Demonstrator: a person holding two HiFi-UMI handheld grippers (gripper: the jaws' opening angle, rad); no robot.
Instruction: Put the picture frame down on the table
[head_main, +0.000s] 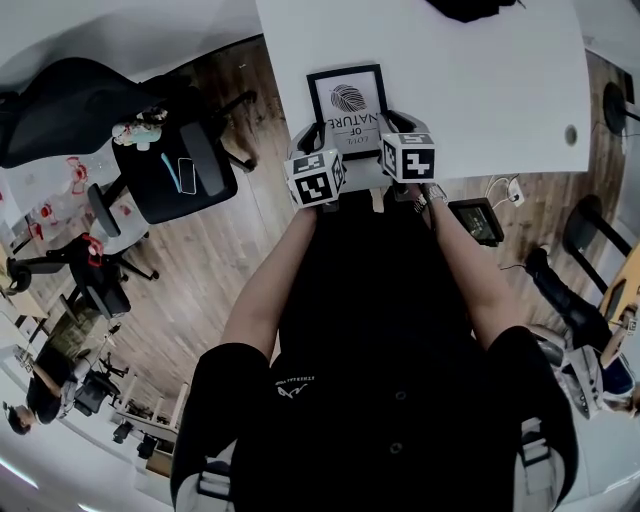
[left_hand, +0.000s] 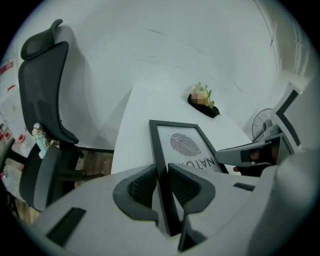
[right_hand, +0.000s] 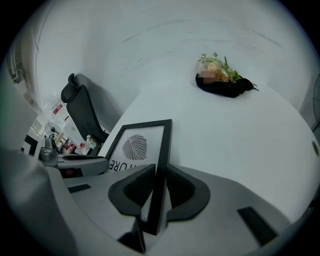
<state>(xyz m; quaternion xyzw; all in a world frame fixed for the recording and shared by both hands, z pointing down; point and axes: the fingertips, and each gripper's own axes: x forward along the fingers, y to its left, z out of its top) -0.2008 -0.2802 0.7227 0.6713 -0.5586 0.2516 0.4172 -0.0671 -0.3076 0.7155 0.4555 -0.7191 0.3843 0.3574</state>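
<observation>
Far left, a black office chair (head_main: 172, 160) stands on the wood floor beside the white tabletop (head_main: 480, 80); moving in, the left gripper (left_hand: 161, 175) is pinching the left bar of the picture frame (head_main: 347, 100), dark pads pressed on either side of the black edge; the frame sits between the two grippers at the near edge of the tabletop, its leaf print and lettering facing up and reading upside down from the head view; whether its back touches the surface, I cannot tell; on to the right gripper (right_hand: 160, 171), clamped on the frame's right bar in the same way; far beyond, a small flower arrangement (right_hand: 222, 75) rests on the tabletop, well apart.
</observation>
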